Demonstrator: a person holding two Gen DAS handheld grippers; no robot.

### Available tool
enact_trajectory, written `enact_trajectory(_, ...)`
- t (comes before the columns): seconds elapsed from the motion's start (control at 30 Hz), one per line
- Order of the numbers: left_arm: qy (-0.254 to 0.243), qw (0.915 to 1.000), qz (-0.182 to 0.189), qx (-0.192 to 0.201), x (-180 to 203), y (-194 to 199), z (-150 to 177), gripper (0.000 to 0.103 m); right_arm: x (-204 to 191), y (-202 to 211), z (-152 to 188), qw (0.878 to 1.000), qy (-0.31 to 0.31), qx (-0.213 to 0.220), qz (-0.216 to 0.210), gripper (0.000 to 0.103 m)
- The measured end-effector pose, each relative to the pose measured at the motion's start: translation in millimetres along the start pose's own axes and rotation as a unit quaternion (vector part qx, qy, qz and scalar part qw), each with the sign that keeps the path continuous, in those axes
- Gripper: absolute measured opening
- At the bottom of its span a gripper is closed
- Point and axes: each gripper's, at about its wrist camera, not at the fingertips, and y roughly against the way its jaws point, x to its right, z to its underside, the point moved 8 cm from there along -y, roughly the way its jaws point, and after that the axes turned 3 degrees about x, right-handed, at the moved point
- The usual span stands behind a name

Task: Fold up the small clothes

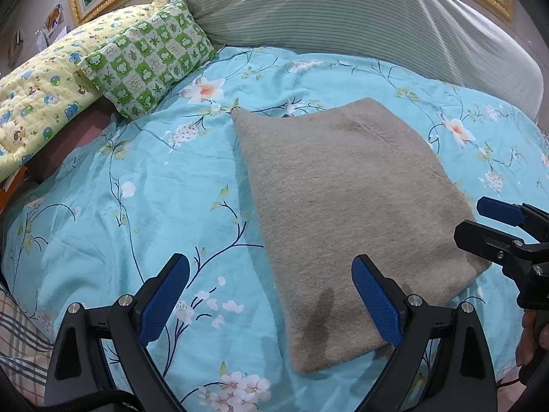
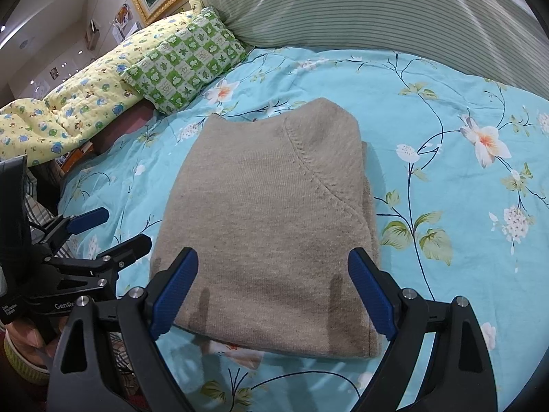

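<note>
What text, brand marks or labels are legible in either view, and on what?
"GenRo", cut off by the nearer finger: white print on the black left gripper body.
Small white print on that gripper's lower-left edge: too small to read.
Papers pinned on the pale wall: too blurred to read.
Folded beige knit sweater: no text visible.

Folded beige knit sweater (image 2: 267, 213), lying flat on the turquoise floral bedspread (image 2: 446, 79). Squared into a neat rectangular packet, layers stacked. Curved raglan seam running across the top layer toward the right edge. Faint dark smudges near the closest hem.
</note>
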Motion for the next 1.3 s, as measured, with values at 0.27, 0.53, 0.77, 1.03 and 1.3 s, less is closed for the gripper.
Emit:
enact_trajectory(0.27, -0.004, 1.0000, -0.002, 0.000, 1.5, 0.5, -0.5, 0.096, 0.4, 0.0, -0.9, 1.000, 0.000, 0.000, -0.001, 0.089)
enact_trajectory(0.53, -0.005, 1.0000, 0.000, 0.000, 1.0, 0.8, -1.9, 0.096, 0.7, 0.7, -2.4, 1.000, -0.002, 0.001, -0.001, 0.089)
enact_trajectory(0.77, -0.009, 1.0000, 0.001, 0.001, 2.7, 1.4, -3.5, 0.096, 0.6, 1.7, -2.6, 1.000, -0.005, -0.001, -0.001, 0.089)
enact_trajectory(1.03, -0.009, 1.0000, 0.002, 0.000, 3.3, 1.5, -3.0, 0.096, 0.8, 1.1, -2.0, 1.000, -0.004, 0.000, 0.000, 0.089)
enact_trajectory(1.3, -0.012, 0.9999, 0.004, 0.001, 5.3, 2.3, -4.1, 0.096, 0.5, 1.3, -2.2, 1.000, -0.005, 0.000, -0.001, 0.089)
